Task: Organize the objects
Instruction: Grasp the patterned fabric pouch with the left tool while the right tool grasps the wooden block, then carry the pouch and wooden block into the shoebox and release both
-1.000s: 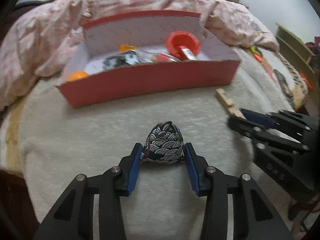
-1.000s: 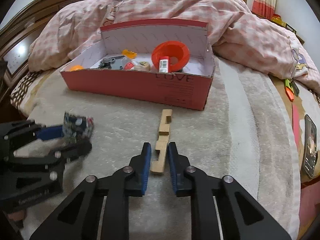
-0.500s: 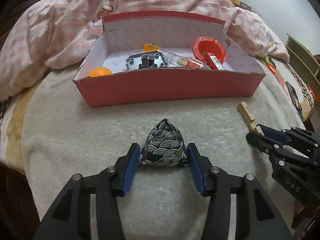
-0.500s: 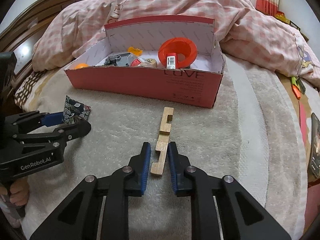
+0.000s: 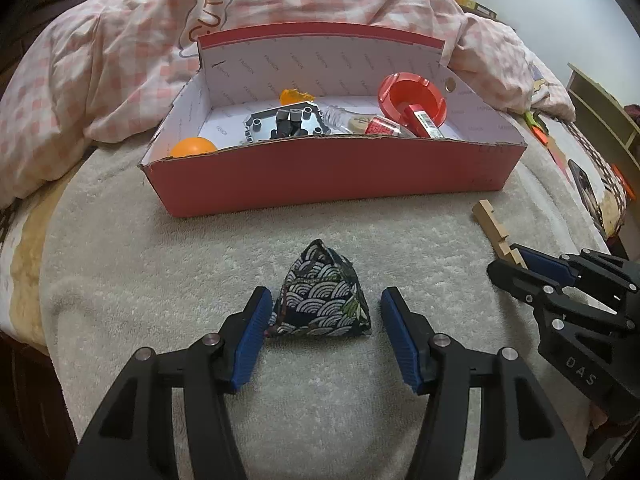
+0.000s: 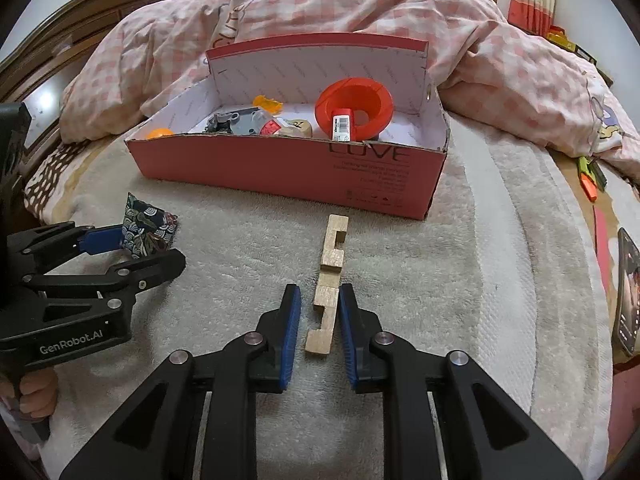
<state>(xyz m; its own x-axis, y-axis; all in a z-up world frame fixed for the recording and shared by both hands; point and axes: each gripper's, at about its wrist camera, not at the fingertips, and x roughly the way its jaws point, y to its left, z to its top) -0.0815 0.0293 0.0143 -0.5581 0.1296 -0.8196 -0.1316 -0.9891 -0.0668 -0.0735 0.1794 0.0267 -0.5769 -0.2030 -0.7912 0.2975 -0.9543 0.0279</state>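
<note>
A dark wave-patterned fabric pouch lies on the grey blanket between the fingers of my left gripper, which is open with a gap on both sides. The pouch also shows in the right wrist view. A notched wooden piece lies lengthwise between the fingers of my right gripper, which is open with small gaps beside the wood. The wood also shows in the left wrist view. A red open box stands beyond both, holding an orange ball, a grey part and a red ring.
A pink checked quilt is piled behind the box. A phone lies at the bed's right edge, with orange items near it. A dark wooden headboard stands at left.
Both grippers opened: the left let go of the pouch, the right let go of the wooden piece. Both objects now rest on the blanket.
</note>
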